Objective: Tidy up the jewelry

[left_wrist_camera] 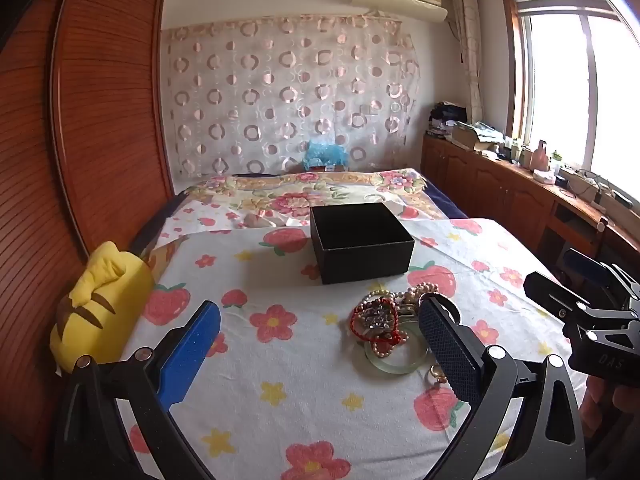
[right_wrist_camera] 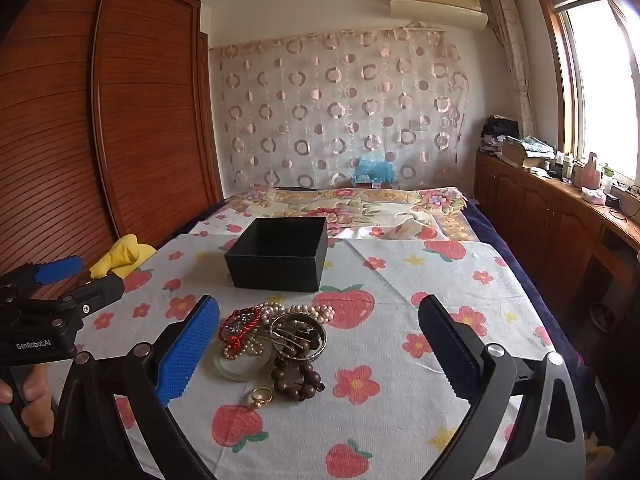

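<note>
The tangled heap of jewelry [right_wrist_camera: 272, 340], with pearl strands, a red cord bracelet [left_wrist_camera: 374, 320], a pale green jade bangle [right_wrist_camera: 240, 368], an engraved silver bangle [right_wrist_camera: 298, 336], a dark wooden bead bracelet [right_wrist_camera: 298, 380] and a small gold ring [right_wrist_camera: 262, 396], lay on the strawberry-print sheet [right_wrist_camera: 400, 320] of the bed, just on my side of the open black square cardboard box [right_wrist_camera: 280, 254]. The heap had no clear heading; its long axis ran roughly from the box toward me, with the ring at the near end, a little apart from the rest.

I judged that sorting had not begun: the box looked empty from what I could see. My right tongs [right_wrist_camera: 318, 350] hung above the sheet nearer me than the box, jaws wide apart with nothing between the pads. My left tongs [left_wrist_camera: 318, 350] stood likewise apart and empty, the heap by the right pad.

Next I would need to single out one piece, probably the silver bangle on top, nip its rim without dragging the pearls, and carry it over the box wall. A yellow plush cushion [left_wrist_camera: 100, 304] sat left of the box, by the wooden wardrobe [left_wrist_camera: 100, 100].
</note>
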Demonstrator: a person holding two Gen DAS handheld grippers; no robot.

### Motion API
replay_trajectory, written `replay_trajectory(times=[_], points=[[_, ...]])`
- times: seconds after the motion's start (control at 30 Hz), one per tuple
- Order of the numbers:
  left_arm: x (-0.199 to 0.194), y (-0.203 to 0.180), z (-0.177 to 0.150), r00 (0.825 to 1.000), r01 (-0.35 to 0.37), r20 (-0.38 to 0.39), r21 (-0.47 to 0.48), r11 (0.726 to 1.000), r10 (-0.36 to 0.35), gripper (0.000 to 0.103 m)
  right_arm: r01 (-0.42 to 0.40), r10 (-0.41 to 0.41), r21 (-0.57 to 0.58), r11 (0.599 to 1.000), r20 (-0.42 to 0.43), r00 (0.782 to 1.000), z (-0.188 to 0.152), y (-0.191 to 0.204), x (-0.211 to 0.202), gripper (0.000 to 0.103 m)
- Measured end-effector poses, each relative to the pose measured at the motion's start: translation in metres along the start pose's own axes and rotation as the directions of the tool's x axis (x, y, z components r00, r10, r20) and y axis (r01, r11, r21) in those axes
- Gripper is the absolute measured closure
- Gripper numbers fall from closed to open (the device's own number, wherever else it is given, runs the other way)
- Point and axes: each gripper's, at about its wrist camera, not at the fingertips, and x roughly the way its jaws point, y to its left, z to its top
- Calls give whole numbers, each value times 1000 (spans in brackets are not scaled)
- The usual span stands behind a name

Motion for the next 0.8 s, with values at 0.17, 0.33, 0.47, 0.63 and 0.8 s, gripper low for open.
replay_trajectory(times=[0.17,0.33,0.47,0.63,0.8], points=[[0,0,0,1000,0,2,-1,1000,0,7,-1,1,-4,1000,-3,1000,0,0,0,2],[0,0,0,1000,-1,1,0,1000,1,7,0,0,-3,1000,-4,1000,0,0,0,2],[0,0,0,1000,-1,1,0,1000,1,7,0,0,-3,1000,-4,1000,1,0,-1,2],[1,0,0,1000,0,4,-2,1000,0,7,1,-1,-4,1000,-3,1000,1,0,-1,2],[2,0,1,1000,1,4,-1,1000,-1,7,-1,1,-2,1000,-2,1000,1,0,-2,2]])
